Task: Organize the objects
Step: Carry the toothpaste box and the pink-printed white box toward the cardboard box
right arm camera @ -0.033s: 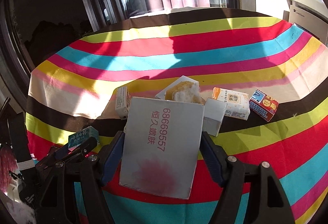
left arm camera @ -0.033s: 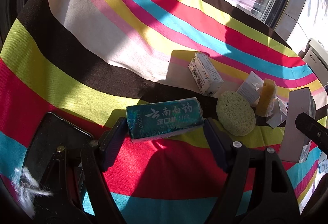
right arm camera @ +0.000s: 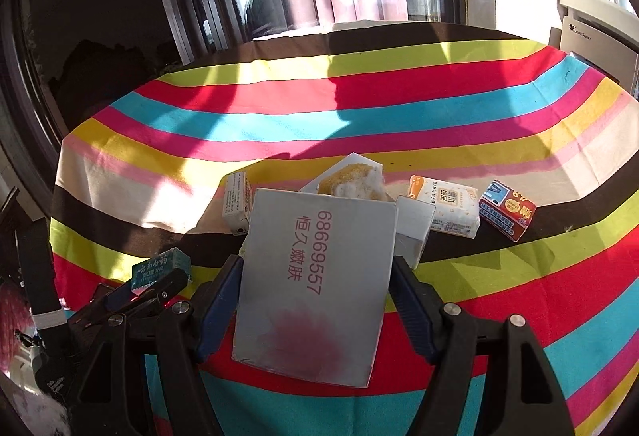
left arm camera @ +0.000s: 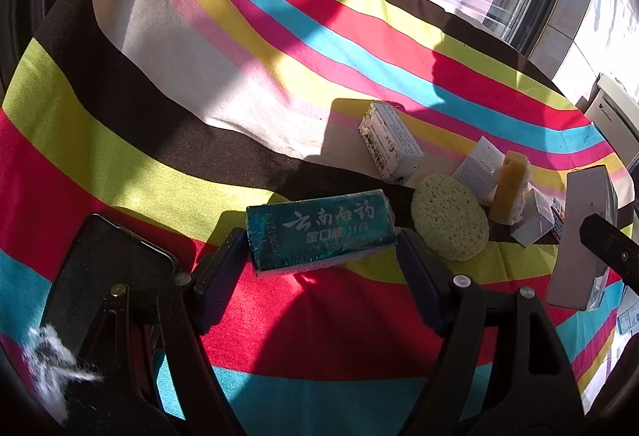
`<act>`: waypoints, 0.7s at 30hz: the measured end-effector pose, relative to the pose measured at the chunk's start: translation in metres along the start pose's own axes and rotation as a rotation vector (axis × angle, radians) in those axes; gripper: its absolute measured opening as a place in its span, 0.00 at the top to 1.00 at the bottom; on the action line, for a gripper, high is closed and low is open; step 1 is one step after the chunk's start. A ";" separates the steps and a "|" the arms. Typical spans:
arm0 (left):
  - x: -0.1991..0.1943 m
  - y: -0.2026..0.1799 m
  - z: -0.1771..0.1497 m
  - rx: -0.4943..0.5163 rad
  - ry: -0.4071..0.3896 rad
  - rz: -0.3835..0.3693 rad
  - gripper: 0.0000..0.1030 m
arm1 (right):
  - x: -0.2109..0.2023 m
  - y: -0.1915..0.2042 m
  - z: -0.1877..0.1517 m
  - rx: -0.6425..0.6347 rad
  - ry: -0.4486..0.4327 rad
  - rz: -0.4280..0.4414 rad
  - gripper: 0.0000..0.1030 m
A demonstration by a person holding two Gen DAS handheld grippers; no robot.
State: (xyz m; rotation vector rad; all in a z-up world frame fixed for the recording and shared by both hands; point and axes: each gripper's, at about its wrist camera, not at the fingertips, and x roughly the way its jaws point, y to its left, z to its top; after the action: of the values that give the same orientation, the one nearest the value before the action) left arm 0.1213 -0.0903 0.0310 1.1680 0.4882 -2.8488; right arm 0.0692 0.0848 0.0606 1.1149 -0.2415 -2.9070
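While the left gripper (left arm camera: 321, 264) clamps the teal box (left arm camera: 319, 232) end to end, lifted clear of the striped bench (left arm camera: 120, 124), a sponge (left arm camera: 449, 222) sits just beside. Over to the right view: right gripper (right arm camera: 315, 300) jaws pinch the grey box (right arm camera: 315, 284) upright, apparently to carry it; cartons cluster behind.

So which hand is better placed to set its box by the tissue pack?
Right. The right gripper grips the grey box, with the tissue pack just ahead. The left gripper, holding the teal box, sits farther to the side.
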 end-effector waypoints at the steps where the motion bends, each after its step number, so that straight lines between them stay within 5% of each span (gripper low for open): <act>1: -0.003 -0.004 0.000 0.006 -0.003 -0.008 0.24 | -0.005 -0.003 0.000 -0.005 -0.013 -0.004 0.29; 21: -0.043 -0.146 -0.045 0.258 0.031 -0.273 0.24 | -0.094 -0.120 -0.040 0.050 -0.021 -0.200 0.29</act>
State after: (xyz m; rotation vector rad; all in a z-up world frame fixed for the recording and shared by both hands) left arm 0.1626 0.0581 0.0708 1.2746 0.3083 -3.2111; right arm 0.1704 0.2045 0.0760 1.1815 -0.2162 -3.1040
